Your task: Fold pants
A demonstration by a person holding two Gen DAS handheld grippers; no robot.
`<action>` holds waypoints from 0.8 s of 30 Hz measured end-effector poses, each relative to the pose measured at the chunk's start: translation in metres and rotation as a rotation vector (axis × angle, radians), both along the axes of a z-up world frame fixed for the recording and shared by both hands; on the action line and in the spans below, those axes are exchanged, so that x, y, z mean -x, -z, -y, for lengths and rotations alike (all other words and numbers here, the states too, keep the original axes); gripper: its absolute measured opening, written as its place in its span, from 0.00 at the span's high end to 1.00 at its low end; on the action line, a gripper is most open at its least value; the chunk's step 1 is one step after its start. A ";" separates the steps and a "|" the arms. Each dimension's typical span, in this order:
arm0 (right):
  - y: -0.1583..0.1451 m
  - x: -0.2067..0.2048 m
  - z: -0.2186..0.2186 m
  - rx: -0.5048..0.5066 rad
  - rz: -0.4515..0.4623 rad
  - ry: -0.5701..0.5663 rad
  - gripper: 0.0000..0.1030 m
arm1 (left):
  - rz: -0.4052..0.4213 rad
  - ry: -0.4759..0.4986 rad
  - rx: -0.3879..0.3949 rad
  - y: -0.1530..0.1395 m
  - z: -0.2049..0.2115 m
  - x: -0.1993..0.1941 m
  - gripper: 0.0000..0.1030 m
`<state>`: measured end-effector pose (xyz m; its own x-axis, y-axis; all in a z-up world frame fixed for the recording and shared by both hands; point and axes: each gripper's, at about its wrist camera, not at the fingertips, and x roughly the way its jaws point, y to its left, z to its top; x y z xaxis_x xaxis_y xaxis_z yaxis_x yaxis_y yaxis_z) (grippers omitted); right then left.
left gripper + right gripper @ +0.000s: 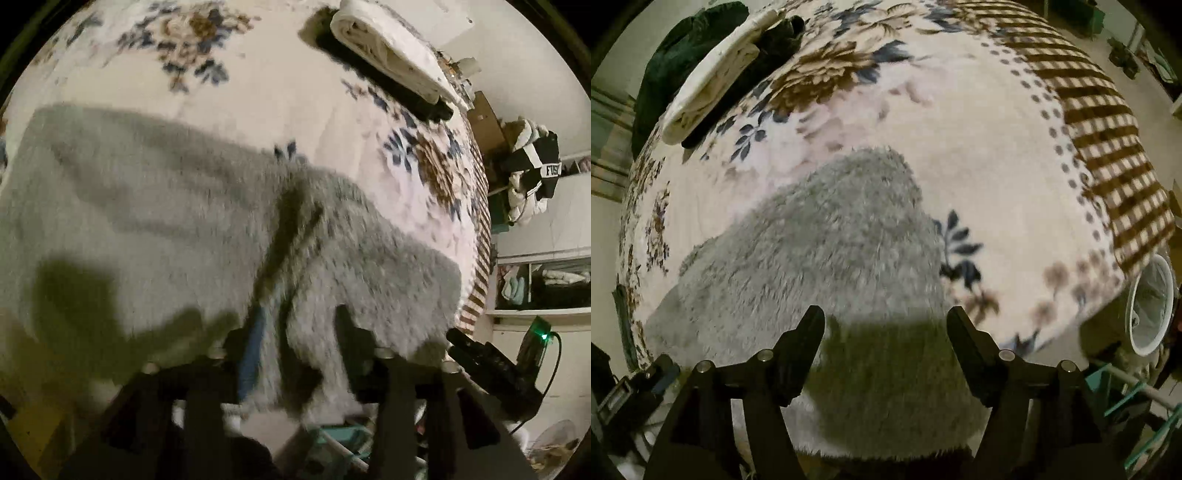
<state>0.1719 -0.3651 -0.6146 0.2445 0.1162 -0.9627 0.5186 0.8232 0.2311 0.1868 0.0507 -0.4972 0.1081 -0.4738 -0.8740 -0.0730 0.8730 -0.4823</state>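
Grey fluffy pants (147, 206) lie spread on a floral blanket (258, 74) on a bed. In the left wrist view a raised fold of them runs down into my left gripper (295, 332). Its jaws stand partly apart with the bunched fabric filling the gap, and blur hides whether the pads press on it. In the right wrist view the pants (827, 236) end in a rounded edge on the blanket (997, 166). My right gripper (886, 321) hovers over their near part, open, with nothing between its fingers.
A folded white cloth (388, 55) (709, 81) lies on a dark garment at the far side of the bed. The blanket's brown checked border (1108, 147) marks the bed's edge. Beyond it are a white fan (1148, 306) and shelves (546, 280).
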 end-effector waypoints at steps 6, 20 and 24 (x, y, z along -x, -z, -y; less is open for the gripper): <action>0.000 0.020 -0.015 -0.041 -0.009 0.035 0.31 | -0.120 0.054 0.077 0.027 0.033 0.021 0.53; 0.017 0.010 -0.043 0.051 -0.080 -0.083 0.28 | -0.093 -0.001 0.079 0.053 -0.007 0.036 0.93; 0.002 0.010 -0.052 -0.001 -0.042 -0.058 0.11 | 0.047 -0.038 0.105 0.016 -0.013 0.040 0.63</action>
<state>0.1622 -0.3135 -0.6169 0.1967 0.1296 -0.9719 0.4792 0.8520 0.2106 0.1471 0.0639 -0.5135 0.1675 -0.5575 -0.8131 -0.0800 0.8144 -0.5748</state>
